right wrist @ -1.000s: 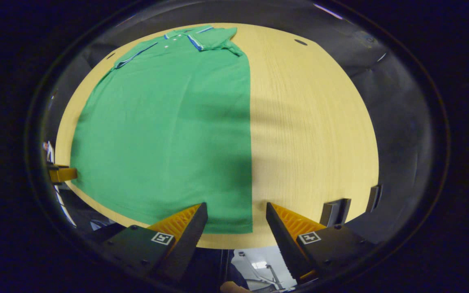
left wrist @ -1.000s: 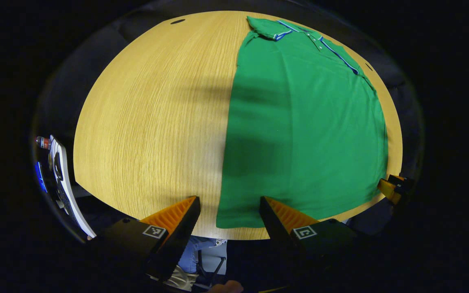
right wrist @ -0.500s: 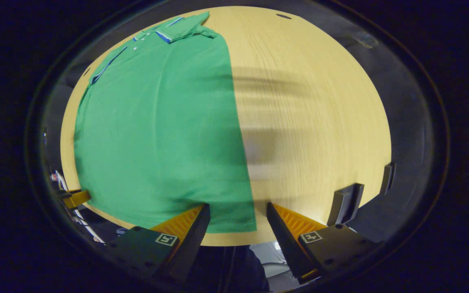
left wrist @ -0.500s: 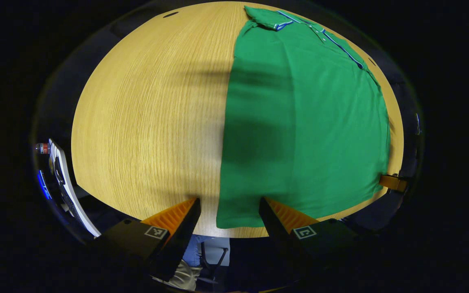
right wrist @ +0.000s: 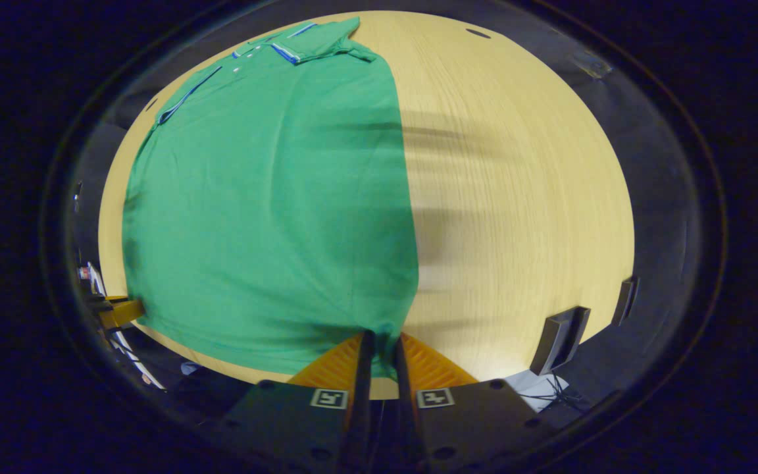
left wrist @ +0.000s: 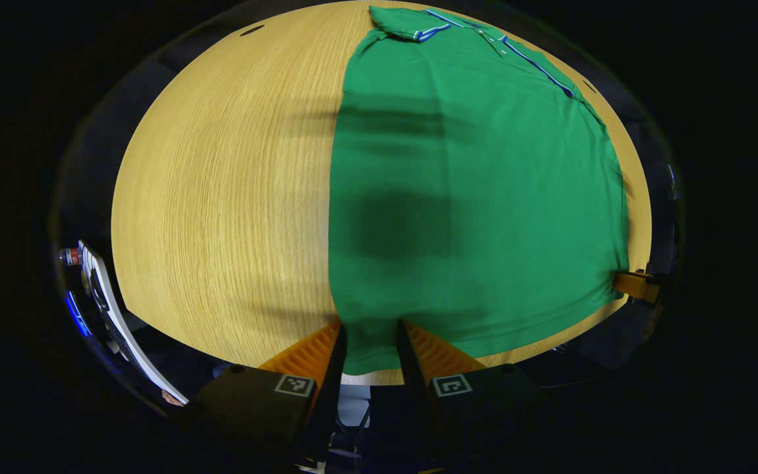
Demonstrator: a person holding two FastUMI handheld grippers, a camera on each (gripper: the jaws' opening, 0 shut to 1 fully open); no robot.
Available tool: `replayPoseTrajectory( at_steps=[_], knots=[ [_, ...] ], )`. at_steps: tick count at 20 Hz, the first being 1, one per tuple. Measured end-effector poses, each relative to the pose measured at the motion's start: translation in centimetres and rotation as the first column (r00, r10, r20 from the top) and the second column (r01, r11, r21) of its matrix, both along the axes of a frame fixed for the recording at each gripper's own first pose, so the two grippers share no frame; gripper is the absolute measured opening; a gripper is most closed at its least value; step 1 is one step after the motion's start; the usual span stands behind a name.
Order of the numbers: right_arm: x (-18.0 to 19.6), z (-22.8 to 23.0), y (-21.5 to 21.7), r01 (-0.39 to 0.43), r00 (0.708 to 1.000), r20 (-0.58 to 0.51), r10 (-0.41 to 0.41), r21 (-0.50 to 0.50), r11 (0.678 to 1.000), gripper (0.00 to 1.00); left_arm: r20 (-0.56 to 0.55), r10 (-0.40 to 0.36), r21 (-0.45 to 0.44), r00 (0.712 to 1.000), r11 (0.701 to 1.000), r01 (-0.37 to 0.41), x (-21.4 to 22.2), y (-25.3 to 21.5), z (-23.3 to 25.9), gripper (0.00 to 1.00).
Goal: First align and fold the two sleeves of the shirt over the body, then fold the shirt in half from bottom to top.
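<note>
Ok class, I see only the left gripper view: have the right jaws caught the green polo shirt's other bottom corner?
Observer: Yes, the right gripper has its jaws nearly together, pinching the green polo shirt at its hem corner.
Operator: Any sleeve sticking out there?
Observer: None; that side edge runs straight along the light wooden table.
Operator: Obstacles nearby?
Observer: Two dark brackets stand at the table's edge.

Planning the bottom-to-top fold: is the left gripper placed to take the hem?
Probably yes: the left gripper already straddles the shirt hem corner, jaws nearly closed, nothing between.
</note>
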State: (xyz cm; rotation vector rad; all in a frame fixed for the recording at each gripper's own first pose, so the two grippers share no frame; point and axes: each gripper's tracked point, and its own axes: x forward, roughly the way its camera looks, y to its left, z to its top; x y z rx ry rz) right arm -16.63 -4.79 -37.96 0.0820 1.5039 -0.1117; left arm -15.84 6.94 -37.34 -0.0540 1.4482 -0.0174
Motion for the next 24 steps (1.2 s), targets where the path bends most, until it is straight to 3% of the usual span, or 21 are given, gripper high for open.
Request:
replayPoseTrajectory(
  at_steps=[1,3,5,6,7,10,15,21,24],
  knots=[
    [0.1,0.0,0.0,-0.007,1.0,0.0,0.007,-0.003,1.0,0.12,0.002,0.014,-0.007,1.0,1.0,-0.014,0.1,-0.1,0.2,0.39],
    [0.0,-0.1,-0.1,0.007,1.0,0.005,-0.007,0.01,1.0,0.15,0.012,0.035,-0.033,0.999,0.999,-0.035,0.2,-0.2,0.3,0.28],
    [-0.1,0.0,-0.3,0.005,1.0,0.004,-0.005,0.028,1.0,0.15,0.014,0.047,-0.043,0.999,0.998,-0.046,0.6,-0.5,0.2,0.04],
    [0.1,0.1,-0.2,0.03,0.999,0.018,-0.031,0.043,0.999,0.15,0.018,0.039,-0.045,0.999,0.998,-0.038,0.6,-0.5,0.0,0.03],
    [0.2,0.0,-0.2,0.039,0.999,0.031,-0.041,0.059,0.997,0.02,0.023,0.038,-0.049,0.999,0.998,-0.037,0.5,-0.4,0.1,0.03],
    [0.2,0.1,-0.2,0.004,0.999,0.033,-0.006,0.057,0.998,0.02,0.037,0.042,-0.052,0.998,0.998,-0.041,0.3,-0.3,0.3,0.03],
    [0.8,2.3,-0.2,-0.045,0.99,0.132,0.039,0.04,0.998,0.02,0.144,-0.032,-0.055,0.989,0.998,0.04,0.7,-1.4,1.8,0.03],
    [2.0,8.6,-0.6,-0.034,0.968,0.251,0.014,0.077,0.996,0.0,0.311,-0.01,-0.064,0.95,0.997,0.032,4.0,-1.6,7.9,0.03],
    [3.6,11.4,-0.4,-0.02,0.955,0.297,-0.011,0.102,0.995,0.0,0.38,-0.032,-0.022,0.925,0.999,0.044,6.2,-1.1,11.5,0.03]
  ],
)
